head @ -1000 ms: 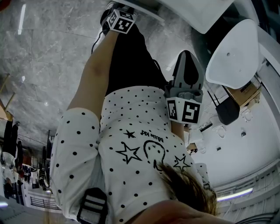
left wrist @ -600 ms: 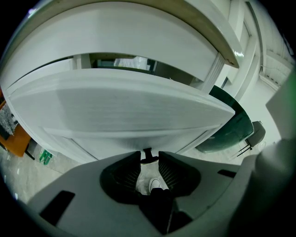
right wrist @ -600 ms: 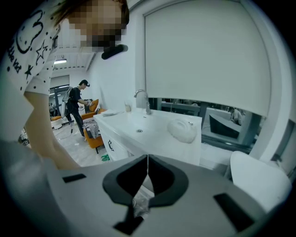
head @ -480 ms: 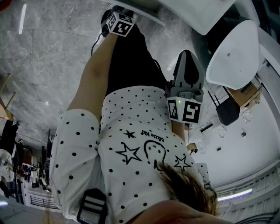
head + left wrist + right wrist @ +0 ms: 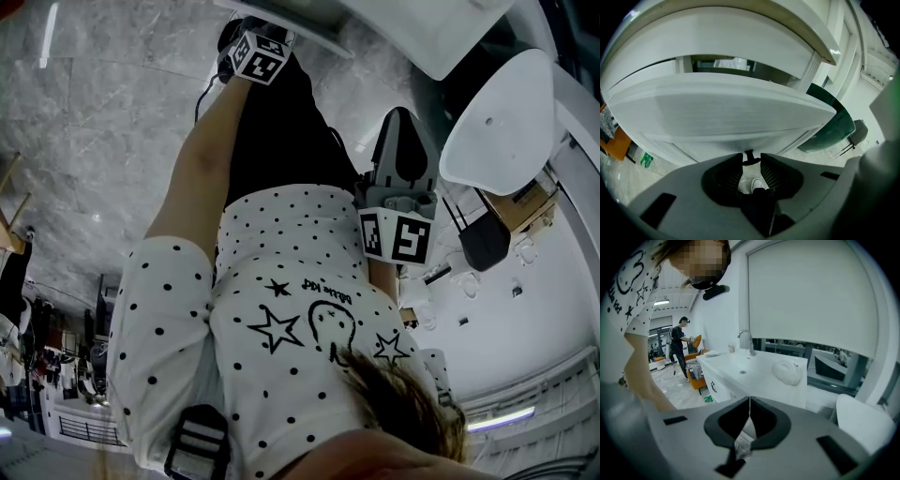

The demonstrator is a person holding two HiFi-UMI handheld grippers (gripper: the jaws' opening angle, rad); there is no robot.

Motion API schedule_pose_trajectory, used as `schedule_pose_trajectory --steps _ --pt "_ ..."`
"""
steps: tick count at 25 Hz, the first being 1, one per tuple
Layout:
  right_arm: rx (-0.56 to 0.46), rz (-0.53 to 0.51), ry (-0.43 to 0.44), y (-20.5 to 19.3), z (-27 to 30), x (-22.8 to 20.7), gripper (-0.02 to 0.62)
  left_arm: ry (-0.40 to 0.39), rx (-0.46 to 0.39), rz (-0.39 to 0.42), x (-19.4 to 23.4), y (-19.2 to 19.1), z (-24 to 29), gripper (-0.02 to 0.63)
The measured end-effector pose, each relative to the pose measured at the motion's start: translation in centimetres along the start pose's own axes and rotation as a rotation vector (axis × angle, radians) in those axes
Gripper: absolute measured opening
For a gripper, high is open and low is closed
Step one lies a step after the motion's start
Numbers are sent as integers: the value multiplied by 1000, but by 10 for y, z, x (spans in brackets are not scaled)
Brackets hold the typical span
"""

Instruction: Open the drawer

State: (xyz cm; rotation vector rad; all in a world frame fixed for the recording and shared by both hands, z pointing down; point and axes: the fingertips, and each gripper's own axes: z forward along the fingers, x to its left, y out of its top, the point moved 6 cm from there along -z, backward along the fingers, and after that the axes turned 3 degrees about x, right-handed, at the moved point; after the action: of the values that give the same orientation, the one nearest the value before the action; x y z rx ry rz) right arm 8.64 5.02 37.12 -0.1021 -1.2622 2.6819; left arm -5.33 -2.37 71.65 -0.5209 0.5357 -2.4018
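Observation:
In the left gripper view a white drawer front (image 5: 717, 112) fills the middle, under a white counter edge (image 5: 740, 33). A dark gap (image 5: 723, 64) shows between the two. A small black handle (image 5: 749, 154) sticks out of the drawer's lower edge. My left gripper (image 5: 751, 158) is open, its fingertips on either side of the handle with space left on both sides. In the head view only its marker cube (image 5: 258, 54) shows, at the end of an outstretched arm. My right gripper (image 5: 749, 408) is shut with nothing in it, held near the body (image 5: 403, 122).
The right gripper view shows a white counter (image 5: 759, 376) with a sink, a tap (image 5: 746, 340) and a white bundle (image 5: 787, 372). A white chair (image 5: 511, 117) stands to the right. A person (image 5: 680, 345) stands far back. The floor (image 5: 103, 122) is grey marble.

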Motion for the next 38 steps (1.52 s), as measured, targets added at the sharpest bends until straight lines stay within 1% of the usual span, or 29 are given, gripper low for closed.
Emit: schedule_pose_trajectory --steps 5,13,18,24,38 --pt "2 -5 7 1 2 5 15 -2 1 7 1 -9 -4 121" --pt "3 -8 9 1 6 -2 15 -7 2 0 0 -6 1 121" --pt "2 -7 9 6 2 3 15 -8 0 2 1 -7 -7 121" --pt "4 -7 12 4 5 1 15 -11 1 -3 2 -9 -4 121" --pt "-11 -7 28 6 10 -4 15 -10 -41 12 0 -5 -12 121"
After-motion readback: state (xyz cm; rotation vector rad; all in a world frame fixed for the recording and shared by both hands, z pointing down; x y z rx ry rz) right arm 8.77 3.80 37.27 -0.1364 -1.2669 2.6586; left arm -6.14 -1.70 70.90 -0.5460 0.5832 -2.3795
